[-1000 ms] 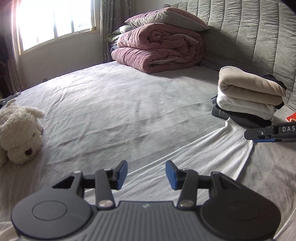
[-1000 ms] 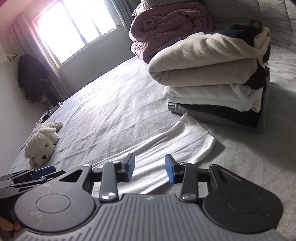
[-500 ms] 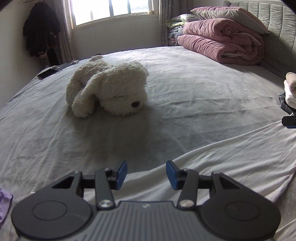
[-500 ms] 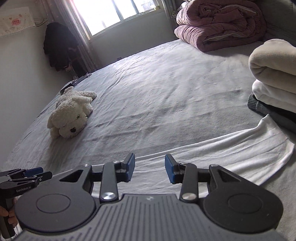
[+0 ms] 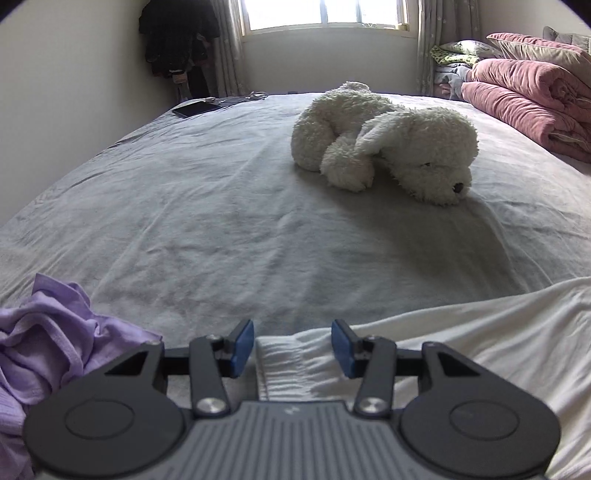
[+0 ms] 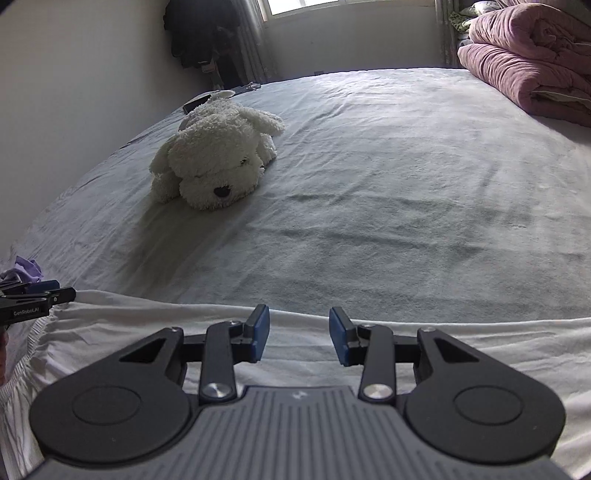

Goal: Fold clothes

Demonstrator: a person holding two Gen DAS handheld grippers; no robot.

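A white garment (image 5: 461,332) lies stretched along the near edge of the grey bed (image 5: 221,229). Its ribbed end sits right under my left gripper (image 5: 293,347), which is open with nothing between its blue pads. In the right wrist view the same white garment (image 6: 129,328) runs across the frame. My right gripper (image 6: 299,334) hovers open over its middle. The left gripper (image 6: 37,295) shows at the far left there, at the garment's gathered end. A crumpled purple garment (image 5: 44,332) lies to the left of the left gripper.
A white plush dog (image 5: 388,144) lies on the bed beyond the garment, also the plush dog (image 6: 218,158) in the right view. A folded pink quilt (image 5: 535,103) is at the far right. A dark tablet (image 5: 195,109) lies at the far edge. Dark clothes (image 5: 173,33) hang by the window.
Both grippers have swung left along the white garment, away from the folded stack, which has left both views. The purple garment has come into view. Both stay open.
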